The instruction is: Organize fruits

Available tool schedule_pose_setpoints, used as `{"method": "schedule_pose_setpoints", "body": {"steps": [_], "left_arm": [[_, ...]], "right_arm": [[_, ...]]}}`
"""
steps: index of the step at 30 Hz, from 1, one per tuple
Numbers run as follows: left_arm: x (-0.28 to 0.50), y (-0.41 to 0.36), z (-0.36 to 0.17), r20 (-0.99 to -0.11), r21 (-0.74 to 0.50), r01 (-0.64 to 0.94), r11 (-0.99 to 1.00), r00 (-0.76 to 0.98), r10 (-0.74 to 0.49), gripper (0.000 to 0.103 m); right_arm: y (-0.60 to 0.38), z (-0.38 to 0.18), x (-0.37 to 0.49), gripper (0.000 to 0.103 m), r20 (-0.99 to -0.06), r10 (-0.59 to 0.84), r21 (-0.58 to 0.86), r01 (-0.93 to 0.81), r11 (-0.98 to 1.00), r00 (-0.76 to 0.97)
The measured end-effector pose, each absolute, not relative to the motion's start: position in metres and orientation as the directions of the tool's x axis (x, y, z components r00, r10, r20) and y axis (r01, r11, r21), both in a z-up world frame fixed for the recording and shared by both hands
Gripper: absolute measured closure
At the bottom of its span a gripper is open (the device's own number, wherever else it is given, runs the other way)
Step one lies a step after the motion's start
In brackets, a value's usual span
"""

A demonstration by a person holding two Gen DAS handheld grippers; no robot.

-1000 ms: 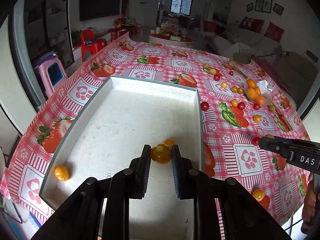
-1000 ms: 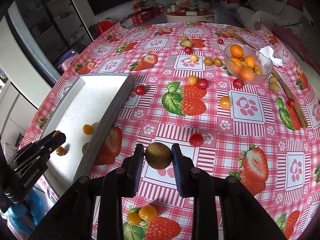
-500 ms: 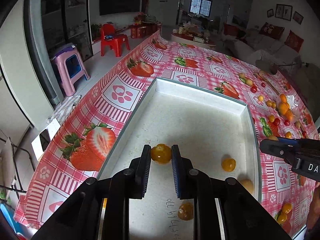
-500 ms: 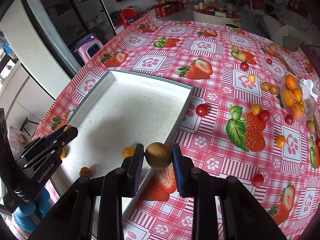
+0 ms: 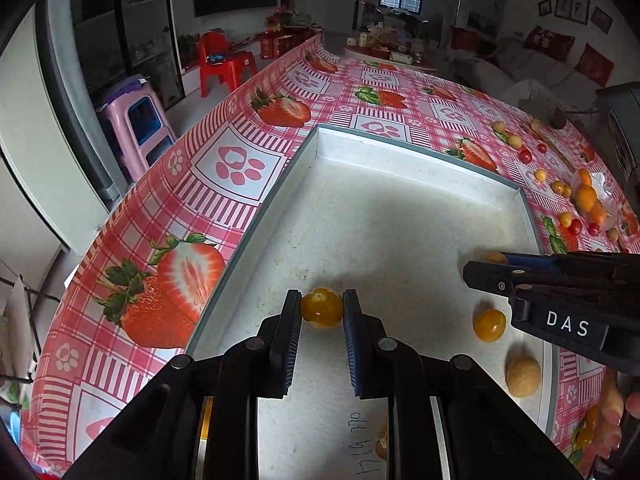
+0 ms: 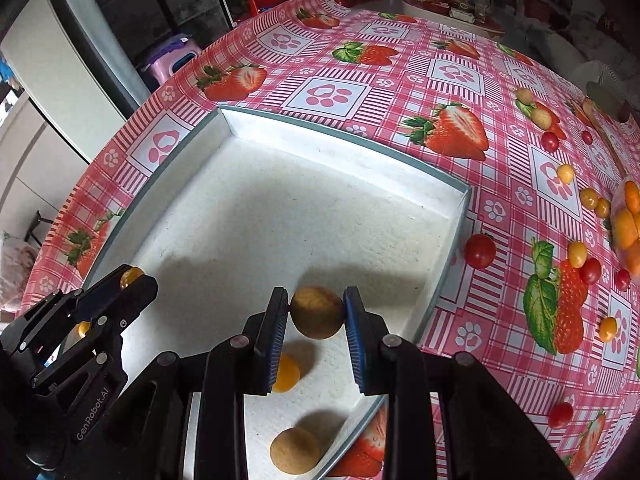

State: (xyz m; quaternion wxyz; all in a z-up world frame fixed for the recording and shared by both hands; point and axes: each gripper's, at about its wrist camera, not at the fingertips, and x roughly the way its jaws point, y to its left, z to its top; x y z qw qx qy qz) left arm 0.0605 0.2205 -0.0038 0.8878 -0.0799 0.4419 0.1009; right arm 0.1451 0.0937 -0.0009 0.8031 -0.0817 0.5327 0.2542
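My left gripper is shut on a yellow cherry tomato and holds it over the near left part of the white tray. My right gripper is shut on a brown round fruit over the tray's near right part. In the tray lie a yellow tomato and a brown fruit; the right wrist view shows them too, the yellow tomato and the brown fruit. Each gripper shows in the other's view: the right one, the left one.
The table has a pink strawberry-print cloth. Loose red and yellow tomatoes lie right of the tray. A clear bowl of orange fruits stands at the far right. A pink stool and a red chair stand beyond the table's left edge.
Both grippers have moved left over the tray with their fruits still held. The right gripper came from above the tablecloth to above the tray's near right part.
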Motion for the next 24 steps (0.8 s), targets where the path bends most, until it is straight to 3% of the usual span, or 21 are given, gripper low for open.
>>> {"method": "schedule_pose_setpoints", "body": {"steps": [6,8,11,12,13,14,16,24], "left_arm": [[0.061,0.218,-0.01,-0.818,-0.041,-0.24,0.97,0.565,0.106,0.081],[0.06,0.217,-0.01,-0.819,-0.033,-0.237,0.971,0.564,0.11,0.08],[0.059,0.218,-0.01,-0.82,-0.029,-0.24,0.97,0.561,0.115,0.078],[0.059,0.218,-0.009,-0.82,-0.029,-0.244,0.969,0.56,0.117,0.06],[0.057,0.218,-0.008,-0.814,-0.03,-0.252,0.967,0.568,0.123,0.034],[0.054,0.218,-0.005,-0.798,-0.027,-0.26,0.965,0.586,0.136,0.029],[0.05,0.217,0.001,-0.781,-0.013,-0.256,0.967,0.606,0.15,0.029],[0.042,0.199,0.021,-0.768,-0.003,-0.229,0.973,0.624,0.144,0.029]], "right_arm": [[0.099,-0.004,0.145,0.068,-0.9,0.3,0.105,-0.51,0.854,0.317],[0.098,-0.003,0.146,0.061,-0.899,0.315,0.125,-0.51,0.851,0.305],[0.093,0.004,0.145,0.04,-0.886,0.344,0.156,-0.5,0.852,0.31],[0.09,0.008,0.143,0.035,-0.879,0.353,0.161,-0.497,0.853,0.321],[0.087,0.013,0.142,0.032,-0.87,0.368,0.172,-0.497,0.85,0.329],[0.084,0.017,0.141,0.03,-0.863,0.377,0.179,-0.494,0.851,0.336],[0.076,0.027,0.138,0.023,-0.848,0.395,0.194,-0.487,0.852,0.352],[0.025,0.046,0.123,0.023,-0.813,0.417,0.238,-0.423,0.874,0.406]]}}
